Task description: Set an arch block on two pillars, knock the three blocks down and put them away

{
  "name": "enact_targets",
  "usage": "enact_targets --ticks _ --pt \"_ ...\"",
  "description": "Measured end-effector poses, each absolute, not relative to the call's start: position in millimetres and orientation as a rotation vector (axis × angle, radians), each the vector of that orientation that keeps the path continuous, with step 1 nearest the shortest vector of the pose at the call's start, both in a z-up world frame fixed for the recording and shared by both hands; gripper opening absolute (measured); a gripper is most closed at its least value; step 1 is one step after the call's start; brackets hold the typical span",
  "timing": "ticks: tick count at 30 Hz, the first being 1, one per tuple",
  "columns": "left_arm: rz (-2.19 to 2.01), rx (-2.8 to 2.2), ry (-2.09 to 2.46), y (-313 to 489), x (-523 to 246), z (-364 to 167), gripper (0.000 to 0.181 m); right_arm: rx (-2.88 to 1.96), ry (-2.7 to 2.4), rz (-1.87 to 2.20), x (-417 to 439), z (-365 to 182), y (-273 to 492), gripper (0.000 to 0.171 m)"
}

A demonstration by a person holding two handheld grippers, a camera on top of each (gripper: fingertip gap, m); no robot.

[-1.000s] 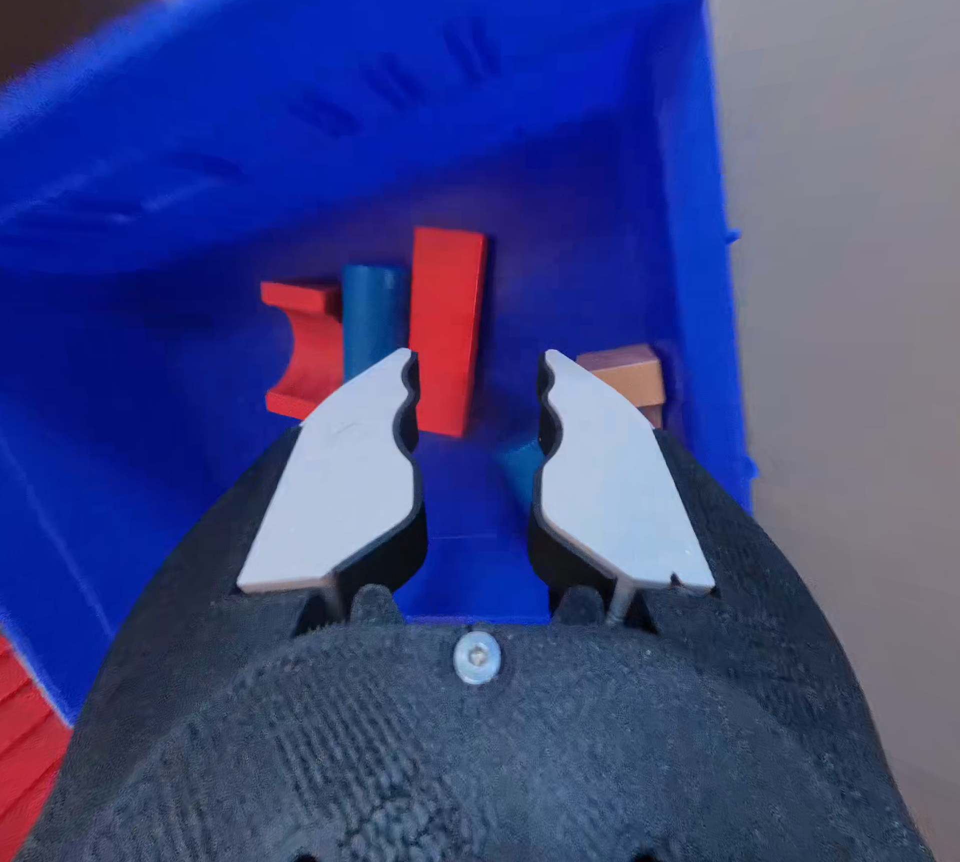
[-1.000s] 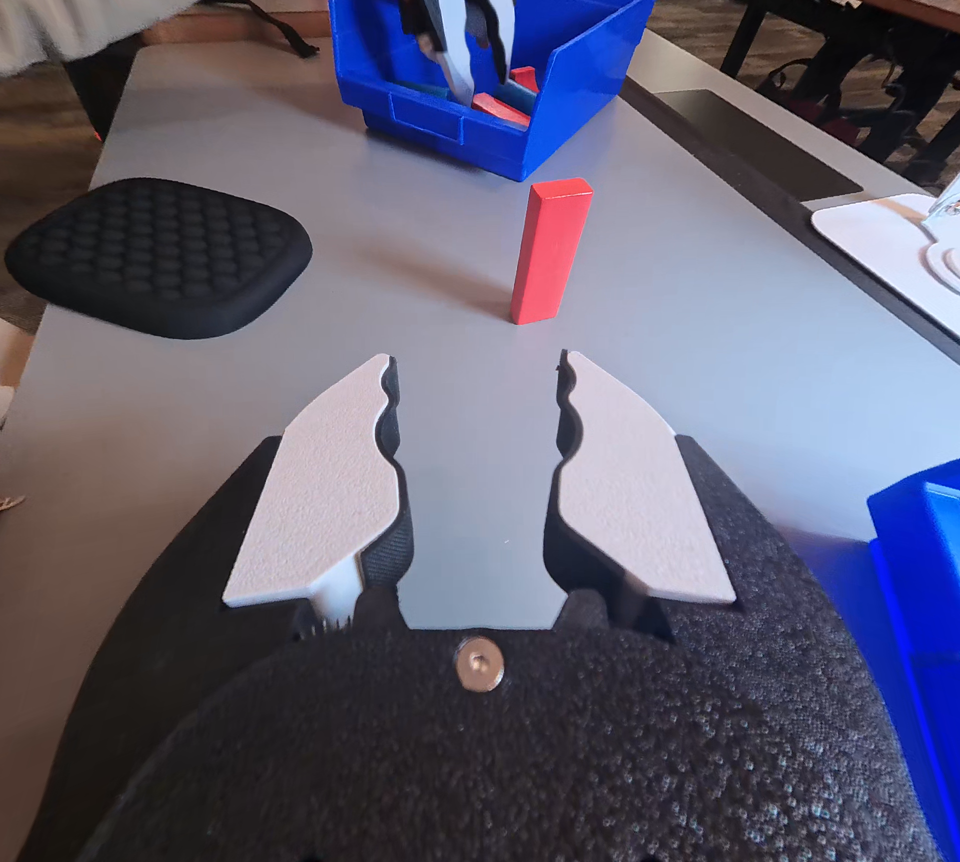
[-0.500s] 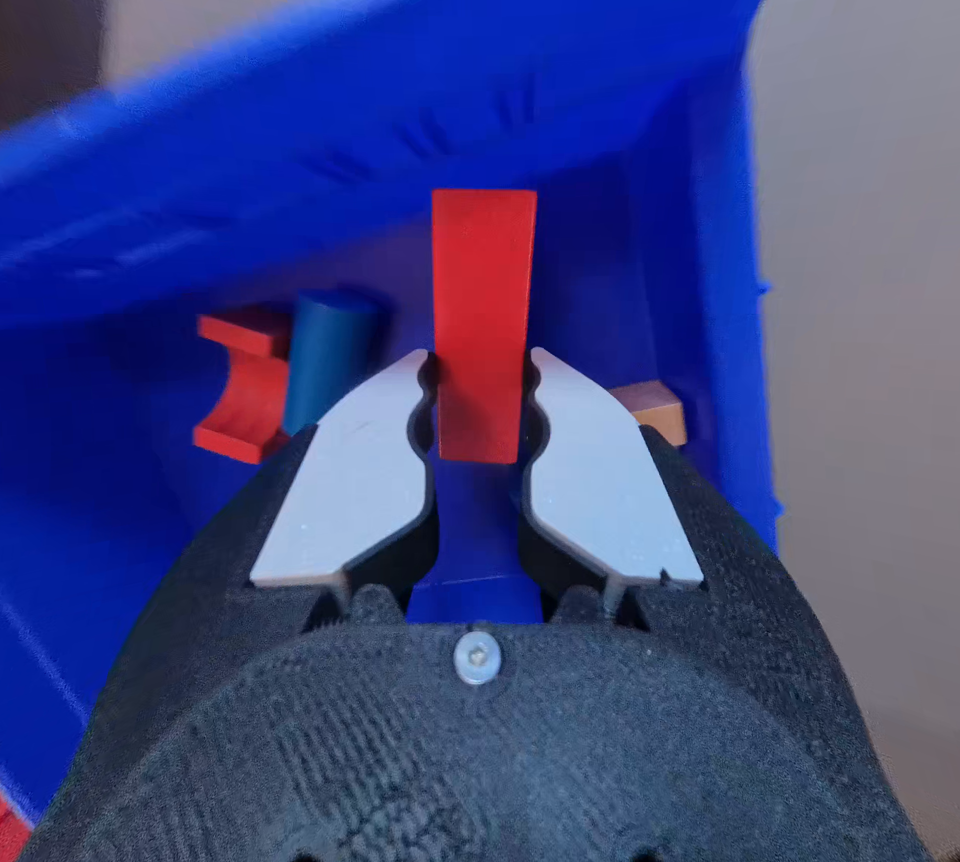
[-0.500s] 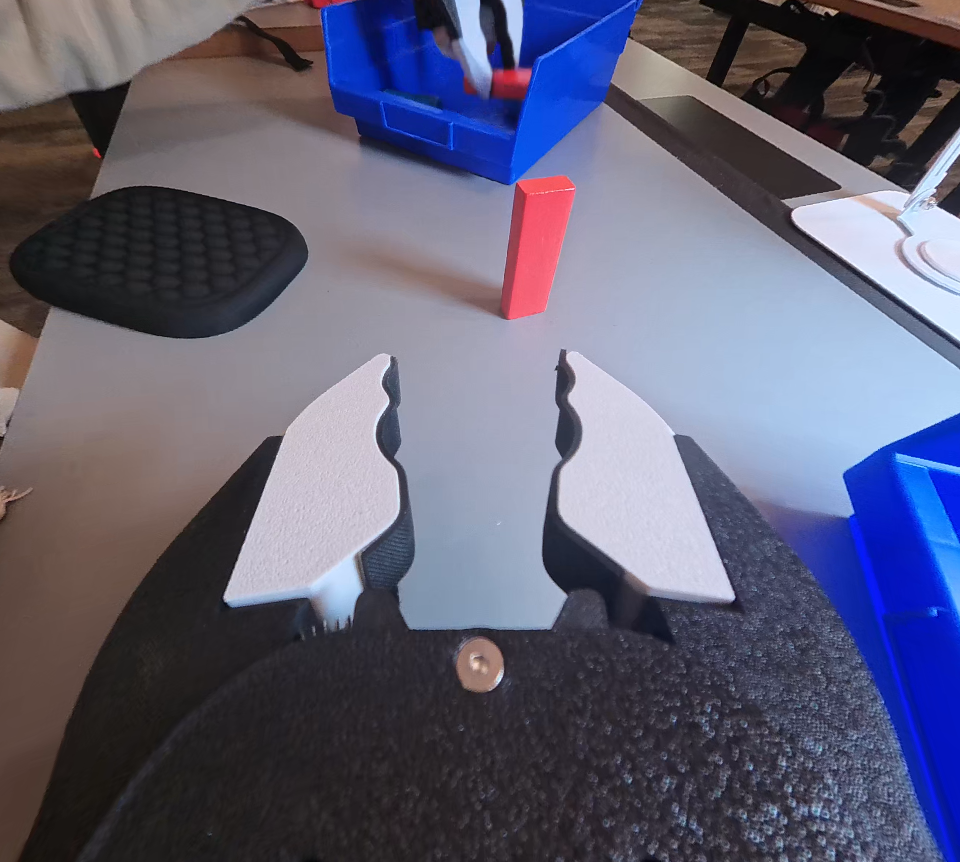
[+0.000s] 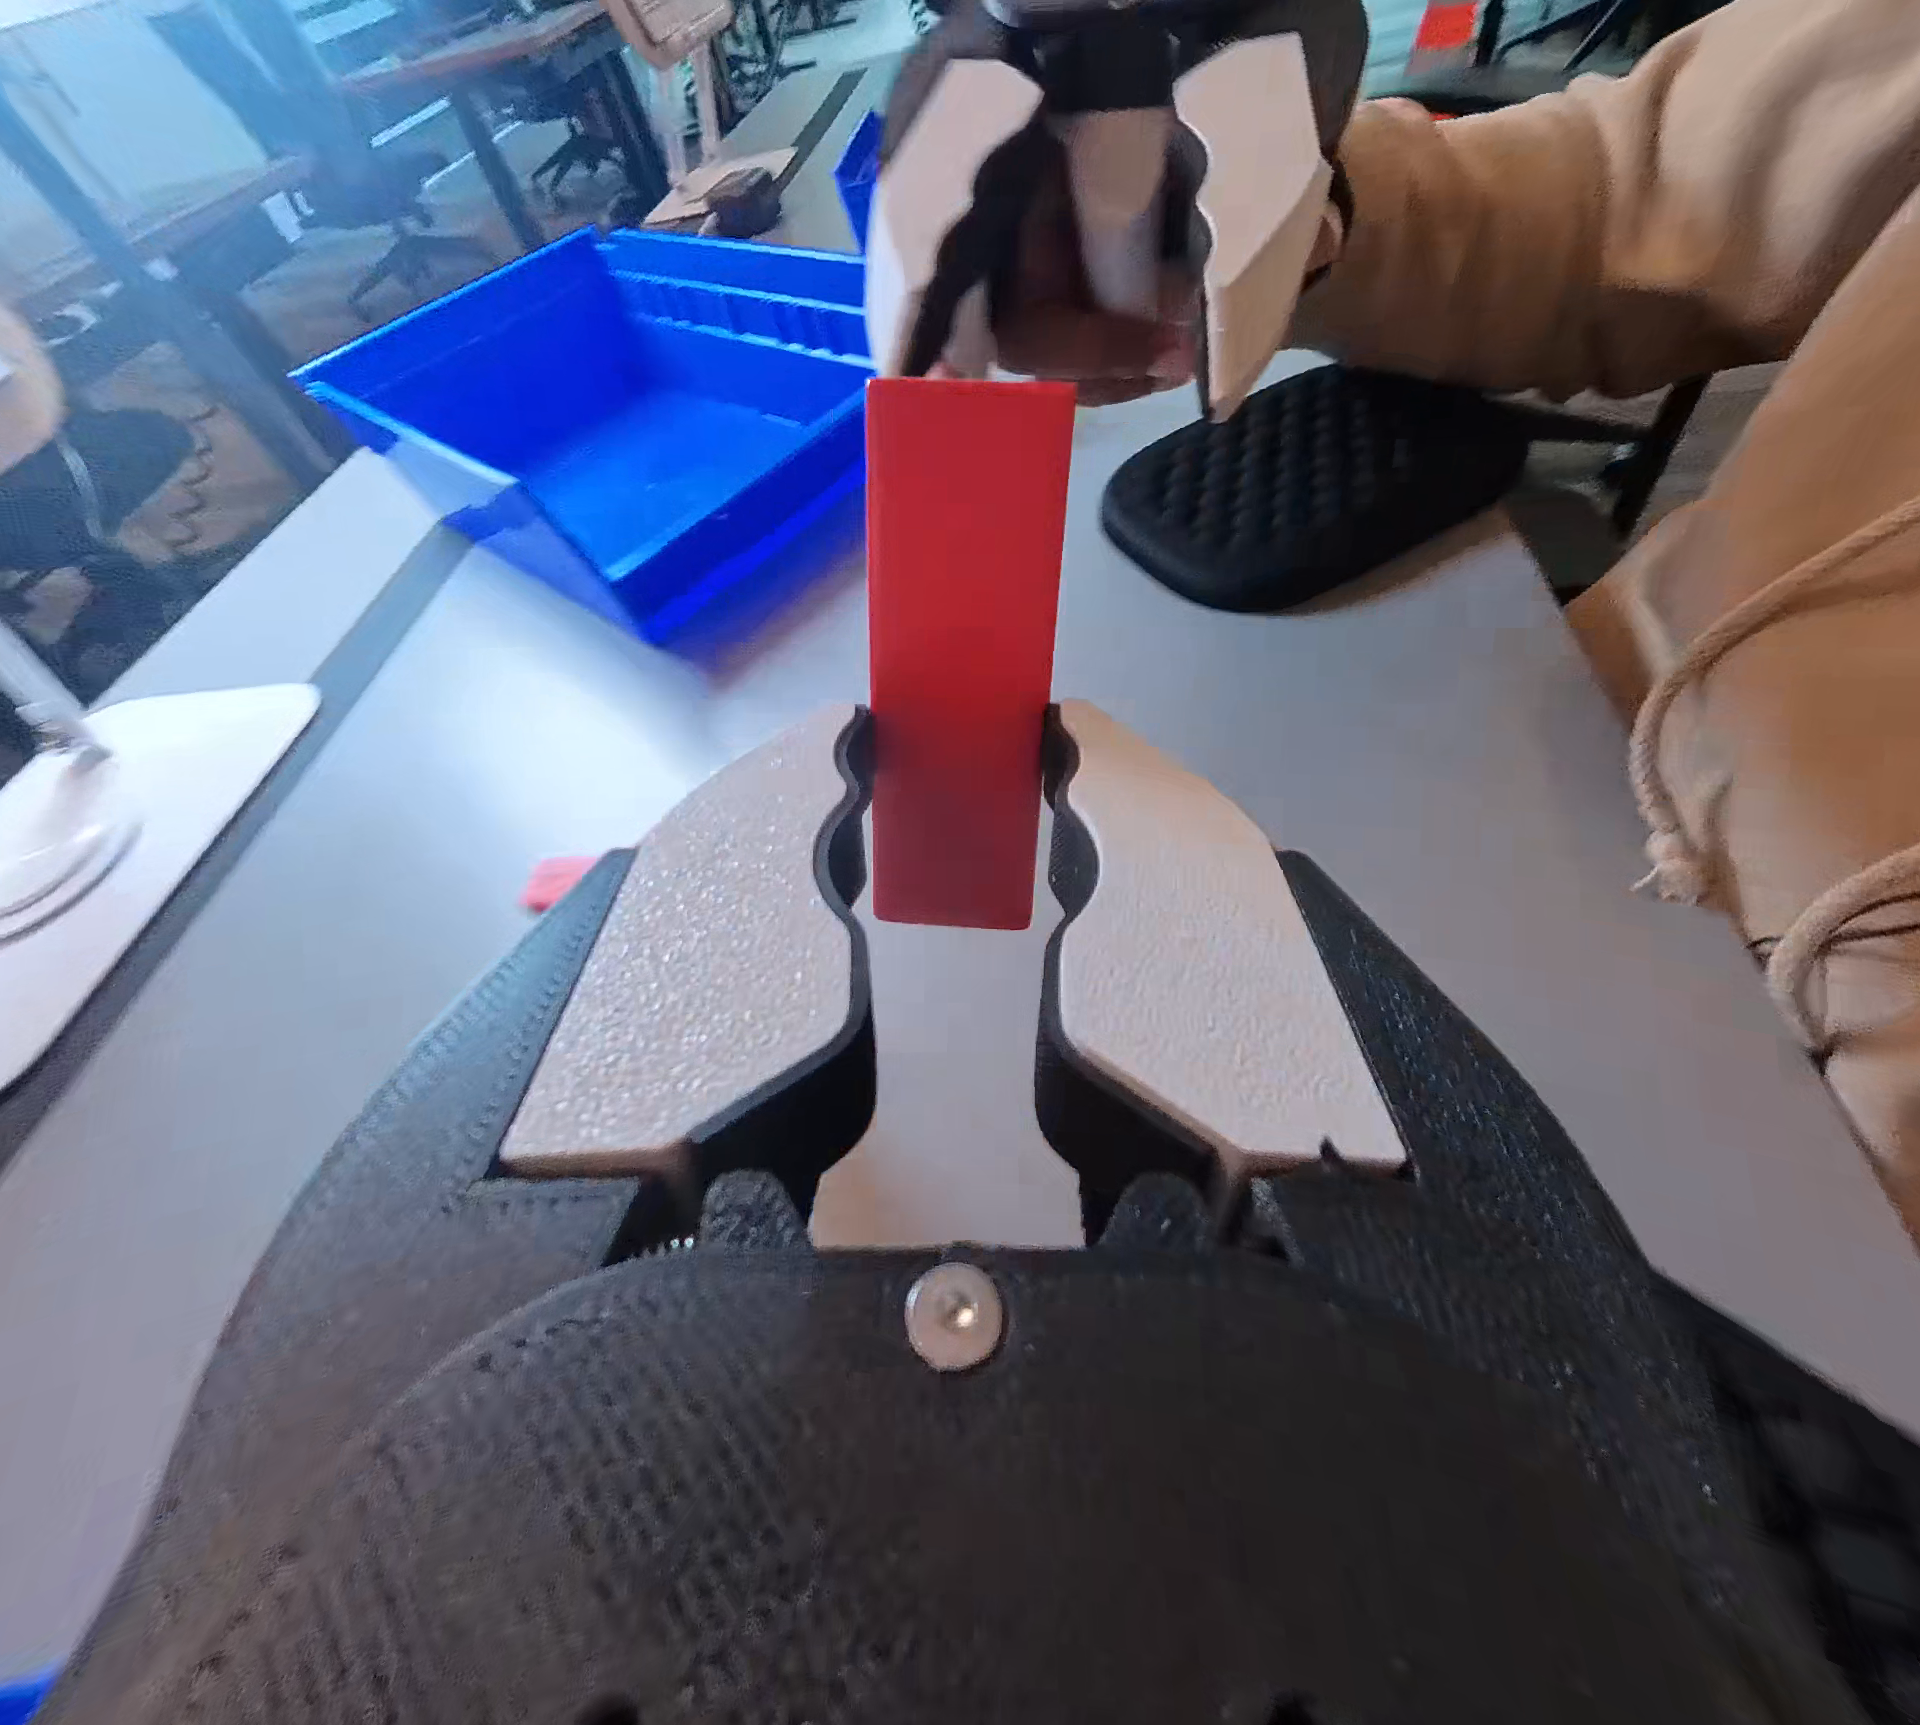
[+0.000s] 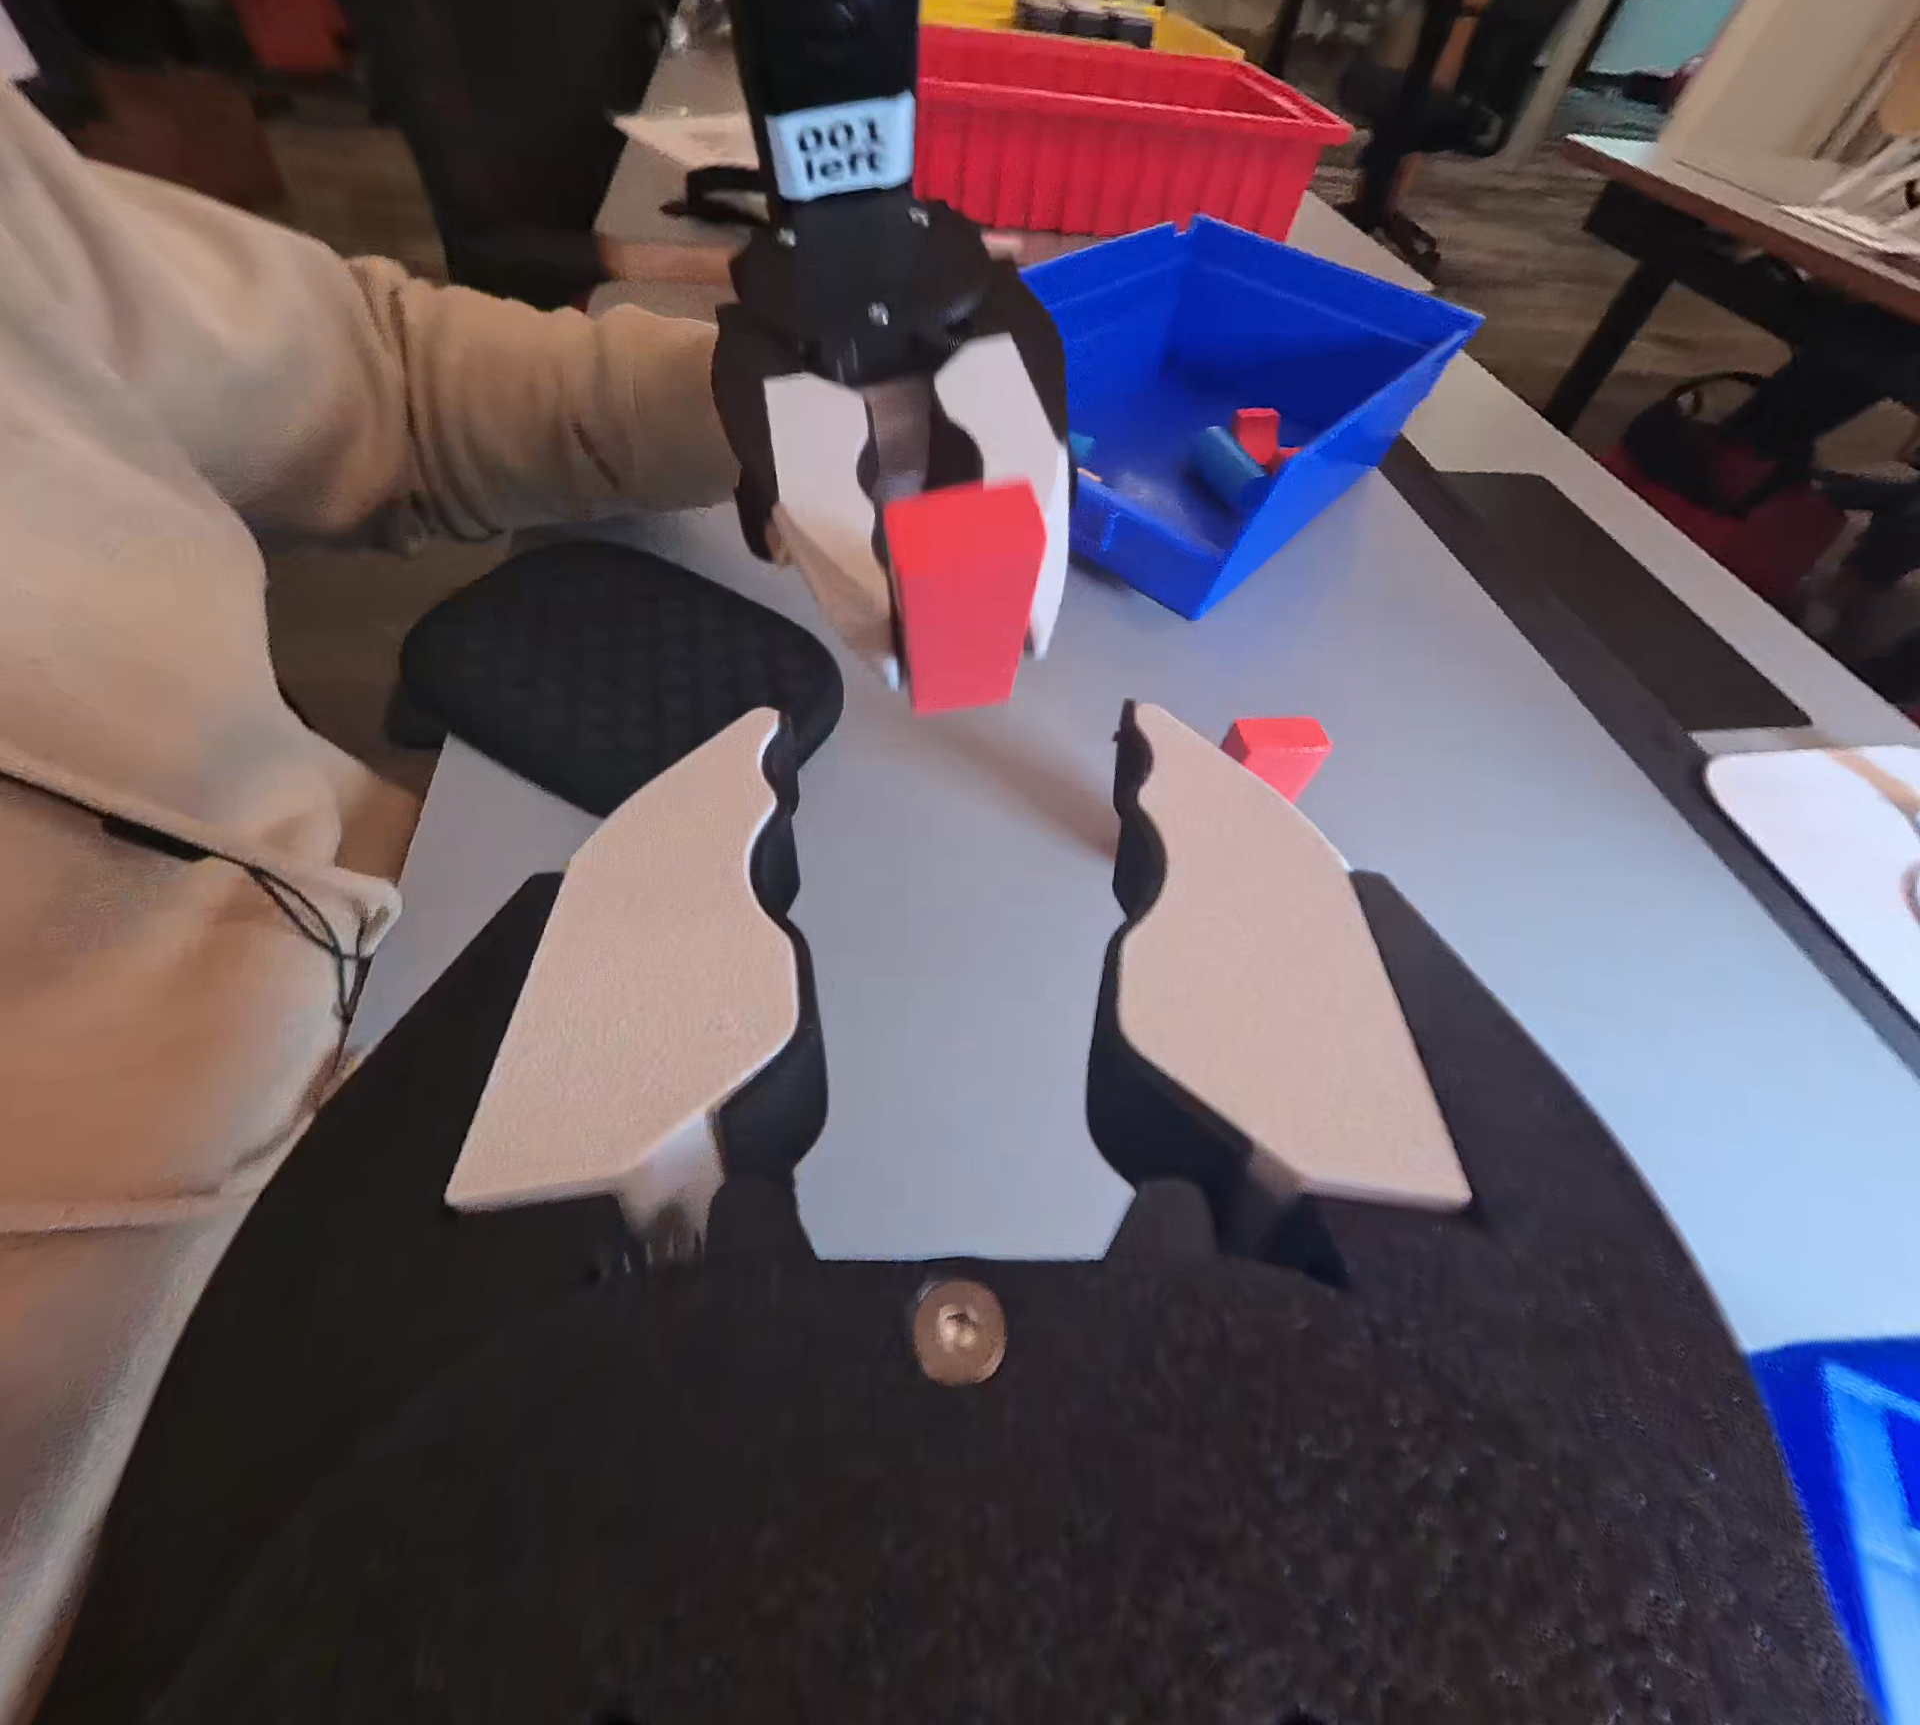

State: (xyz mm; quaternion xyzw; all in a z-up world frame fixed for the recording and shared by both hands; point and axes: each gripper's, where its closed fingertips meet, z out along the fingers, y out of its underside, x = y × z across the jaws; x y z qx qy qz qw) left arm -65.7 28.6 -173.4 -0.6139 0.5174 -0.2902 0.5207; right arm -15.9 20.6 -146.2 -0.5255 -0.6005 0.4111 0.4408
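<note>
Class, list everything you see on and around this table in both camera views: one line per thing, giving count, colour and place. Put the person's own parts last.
Red pillar block: one, red, held in the air by the left tongs.
Standing red block: one, red, on the grey table.
Blue bin with blocks: one, blue, far side of the table.
Empty blue bin: one, blue, table edge.
Red bin: one, red, behind.
Black pad: one, black, table edge.
Left tongs: shut on the block.
Right tongs: open, empty.
Sleeve: beige.

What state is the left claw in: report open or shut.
Shut on the red pillar block: both fingers of the left claw press its sides, holding it clear above the grey table.
</note>
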Motion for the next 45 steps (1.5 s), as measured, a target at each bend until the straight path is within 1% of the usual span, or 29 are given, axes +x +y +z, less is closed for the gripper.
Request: enact_targets --ticks 2,5,7,8,13,14,15,16,19,21,24,31,45 --pt "-0.758 -1.477 1.221 19.1 -49.1 -182.6 0.032 -1.281 -1.584 0.978 -19.9 -143.2 10.5 0.057" --pt "-0.807 -1.473 1.220 9.8 -36.3 -193.1 0.032 -1.295 -1.734 0.867 -26.7 -155.6 4.1 0.055" --pt "-0.845 -1.478 1.226 6.1 -31.4 -200.5 0.032 -1.285 -1.803 0.809 -31.1 -165.7 3.5 0.044" --pt "-0.845 -1.479 1.218 7.5 -30.1 -204.0 0.032 -1.283 -1.816 0.806 -33.7 -168.8 3.6 0.034" --pt "-0.859 -1.488 1.181 11.2 -28.9 -213.6 0.032 -1.300 -1.900 0.793 -34.3 -173.7 8.8 0.033" --pt "-0.859 -1.510 1.173 13.8 -29.6 -215.3 0.036 -1.303 -1.916 0.795 -33.0 -169.1 12.6 0.033" --pt "-0.865 -1.528 1.166 16.3 -31.0 -216.7 0.046 -1.308 -1.930 0.780 -31.4 -163.1 19.8 0.033" --pt "-0.875 -1.540 1.147 19.2 -33.2 -216.9 0.052 -1.318 -1.947 0.742 -28.9 -158.0 30.7 0.033" --pt "-0.845 -1.554 1.059 31.8 -46.4 -215.4 0.054 -1.390 -1.955 0.571 -20.9 -151.0 81.4 0.033" --pt "-0.790 -1.552 0.991 41.0 -59.2 -214.4 0.052 -1.465 -1.935 0.564 -18.2 -156.3 110.1 0.033" --pt "-0.780 -1.556 0.884 47.2 -76.9 -211.3 0.045 -1.534 -1.920 0.607 -16.6 -179.2 135.5 0.033" --pt "-0.688 -1.536 0.776 54.0 -102.3 -206.0 0.022 -1.586 -1.951 0.642 -20.9 -221.1 152.1 0.033" --pt "-0.670 -1.607 0.818 58.5 -97.7 -226.0 0.022 -1.583 -1.986 0.645 -29.1 -236.9 152.7 0.033"
